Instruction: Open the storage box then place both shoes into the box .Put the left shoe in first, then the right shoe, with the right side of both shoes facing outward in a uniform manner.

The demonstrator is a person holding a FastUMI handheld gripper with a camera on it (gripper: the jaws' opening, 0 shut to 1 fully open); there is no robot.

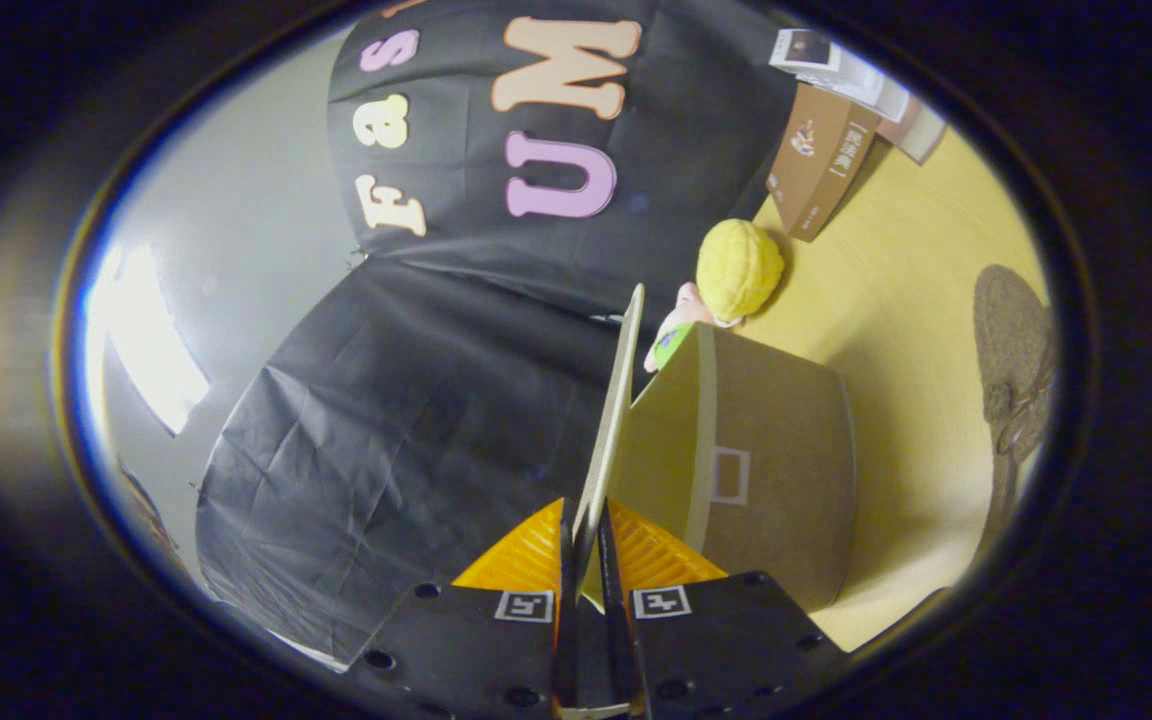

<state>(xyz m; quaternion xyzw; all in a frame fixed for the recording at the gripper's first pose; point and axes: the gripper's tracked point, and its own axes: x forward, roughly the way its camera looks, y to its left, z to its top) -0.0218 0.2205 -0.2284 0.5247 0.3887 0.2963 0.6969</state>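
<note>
I had the gripper [586, 540] pinched shut on the thin lid [616, 400] of the storage box [786, 470], the flap standing edge-on between the fingers and running straight ahead, box body just ahead to the right. Risk as I judged it: the grip sat near the flap's edge, so swinging off the hinge arc could slip it or drag the light box across the yellow floor [896, 300]. Box interior and hinge were hidden, a plush toy [736, 270] sat beyond it, and the dark shape [1016, 350] far right was possibly a shoe, couldn't confirm.

tongs [586, 545], ridged pads, square markers, screws
</note>
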